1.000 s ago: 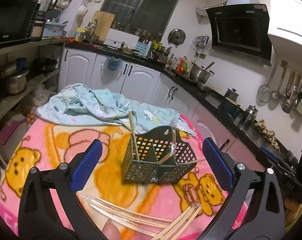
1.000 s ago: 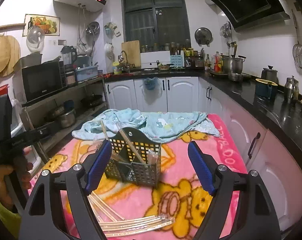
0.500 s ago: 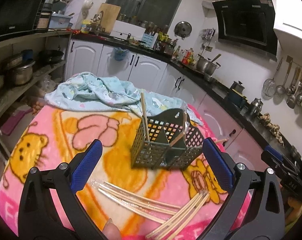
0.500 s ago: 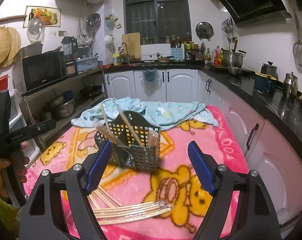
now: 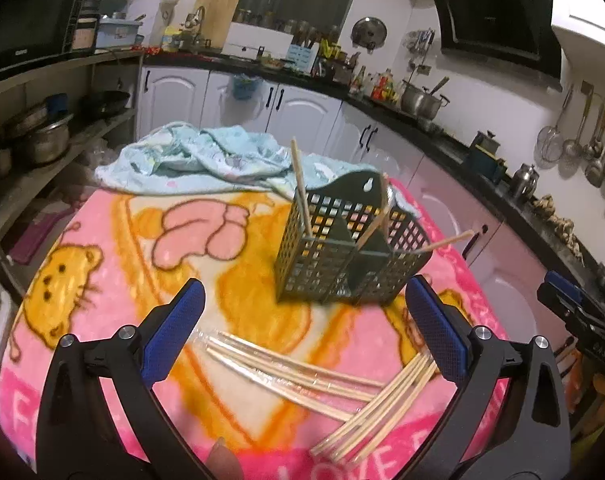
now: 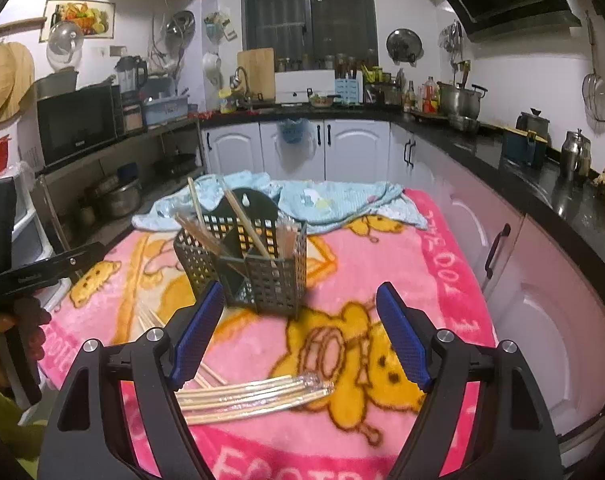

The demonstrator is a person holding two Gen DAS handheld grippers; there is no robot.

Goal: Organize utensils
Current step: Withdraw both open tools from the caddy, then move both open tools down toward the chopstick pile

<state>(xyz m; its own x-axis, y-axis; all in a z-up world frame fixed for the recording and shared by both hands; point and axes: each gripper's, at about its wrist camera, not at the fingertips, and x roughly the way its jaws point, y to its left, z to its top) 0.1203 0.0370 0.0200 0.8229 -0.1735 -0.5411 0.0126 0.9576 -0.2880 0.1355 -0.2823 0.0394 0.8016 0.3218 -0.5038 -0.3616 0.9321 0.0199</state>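
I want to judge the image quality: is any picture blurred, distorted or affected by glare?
Left wrist view: strong fisheye bending, counters curve; the blanket and basket look slightly smeared. Right wrist view: same bending, sharper; the plastic wrap on the loose chopsticks glints, and the cabinet doors reflect light.

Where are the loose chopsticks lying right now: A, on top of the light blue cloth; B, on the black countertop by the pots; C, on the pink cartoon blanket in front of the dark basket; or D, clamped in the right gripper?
C: the loose chopsticks lie flat on the pink blanket in front of the dark basket, with the right gripper open and empty.
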